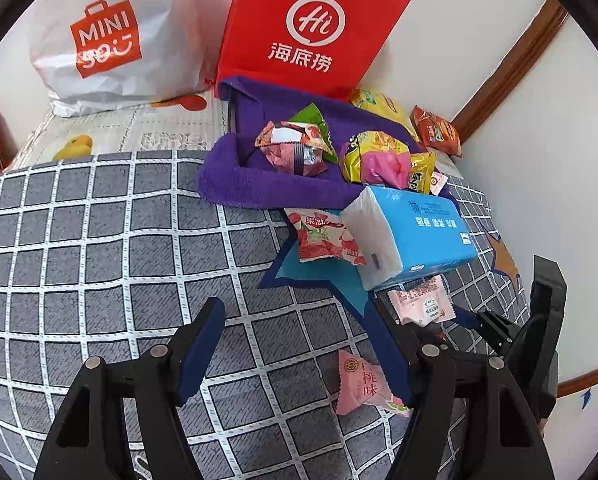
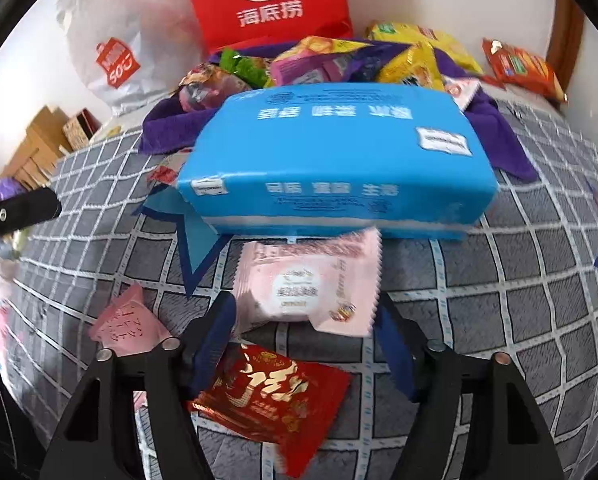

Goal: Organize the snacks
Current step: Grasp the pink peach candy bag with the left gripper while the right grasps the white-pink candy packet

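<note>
Off to the left ahead of my left gripper [image 1: 295, 344] a white crinkled plastic shopping bag with an orange logo [image 1: 111, 36] leans on the wall, and right of it stands a red paper bag with a white round logo [image 1: 311, 28]. In front of that bag a purple terry towel [image 1: 255, 184] carries a heap of bright foil snack packets [image 1: 339, 148]. Nearer me, on the grey checked bedcover [image 1: 99, 248], lie a red-and-green fruit-chip packet [image 1: 319, 236] and a blue plastic-wrapped tissue pack [image 1: 415, 232], which rests on the packet's right edge. My left jaws stand open over bare cover with nothing between them; a small pink peach-flavour sachet [image 1: 359, 388] lies just inside the right finger, partly hidden by it. My right gripper [image 2: 303, 344] also stands open, pads pressing on nothing. Its camera shows what the left one barely does: a pale pink crimped pastry wrapper [image 2: 311, 284] lying between the fingertips, its far edge tucked under the tissue pack, and a glossy red packet with gold lettering [image 2: 271, 404] beneath the jaws, closer to me, which the left view hides. Only the left view shows the towel's whole spread.
</note>
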`<control>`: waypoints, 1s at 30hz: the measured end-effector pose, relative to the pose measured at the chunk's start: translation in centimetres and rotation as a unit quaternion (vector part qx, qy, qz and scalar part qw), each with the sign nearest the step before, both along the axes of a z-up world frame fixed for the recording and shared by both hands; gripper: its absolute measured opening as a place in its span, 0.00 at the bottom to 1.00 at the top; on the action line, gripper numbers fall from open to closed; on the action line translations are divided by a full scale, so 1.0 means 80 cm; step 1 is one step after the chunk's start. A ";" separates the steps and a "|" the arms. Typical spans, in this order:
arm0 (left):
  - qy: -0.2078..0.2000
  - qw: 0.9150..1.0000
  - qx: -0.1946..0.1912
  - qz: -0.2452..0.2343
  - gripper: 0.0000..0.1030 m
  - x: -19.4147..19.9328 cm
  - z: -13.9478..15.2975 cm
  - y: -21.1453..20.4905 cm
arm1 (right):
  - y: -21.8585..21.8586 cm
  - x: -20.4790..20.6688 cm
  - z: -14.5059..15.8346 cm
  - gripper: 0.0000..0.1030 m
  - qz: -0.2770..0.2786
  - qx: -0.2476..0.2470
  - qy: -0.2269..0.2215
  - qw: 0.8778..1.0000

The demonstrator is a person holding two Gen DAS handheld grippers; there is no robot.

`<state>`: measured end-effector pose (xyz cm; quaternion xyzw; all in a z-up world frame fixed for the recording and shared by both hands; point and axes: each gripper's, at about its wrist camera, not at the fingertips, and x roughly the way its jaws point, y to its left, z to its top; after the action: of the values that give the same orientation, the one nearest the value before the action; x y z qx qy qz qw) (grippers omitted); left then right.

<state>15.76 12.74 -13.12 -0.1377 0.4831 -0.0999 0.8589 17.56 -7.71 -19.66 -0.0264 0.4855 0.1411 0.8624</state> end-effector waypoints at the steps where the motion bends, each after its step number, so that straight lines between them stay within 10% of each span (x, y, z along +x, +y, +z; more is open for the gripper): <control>1: 0.001 1.000 -0.001 -0.001 0.68 0.001 -0.002 -0.001 | 0.005 -0.001 -0.001 0.70 0.001 -0.010 -0.006 1.000; 16: 0.014 1.000 -0.009 -0.013 0.68 0.003 -0.023 -0.004 | 0.008 -0.012 0.006 0.32 0.013 -0.020 -0.047 0.999; 30: 0.023 0.999 -0.036 -0.032 0.68 -0.028 -0.041 -0.007 | -0.020 -0.035 0.028 0.23 0.018 0.012 -0.079 0.997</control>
<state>13.49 12.17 -16.38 -0.1546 0.5033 -0.1416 0.8383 14.74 -9.32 -17.39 -0.0358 0.4132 0.1597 0.8958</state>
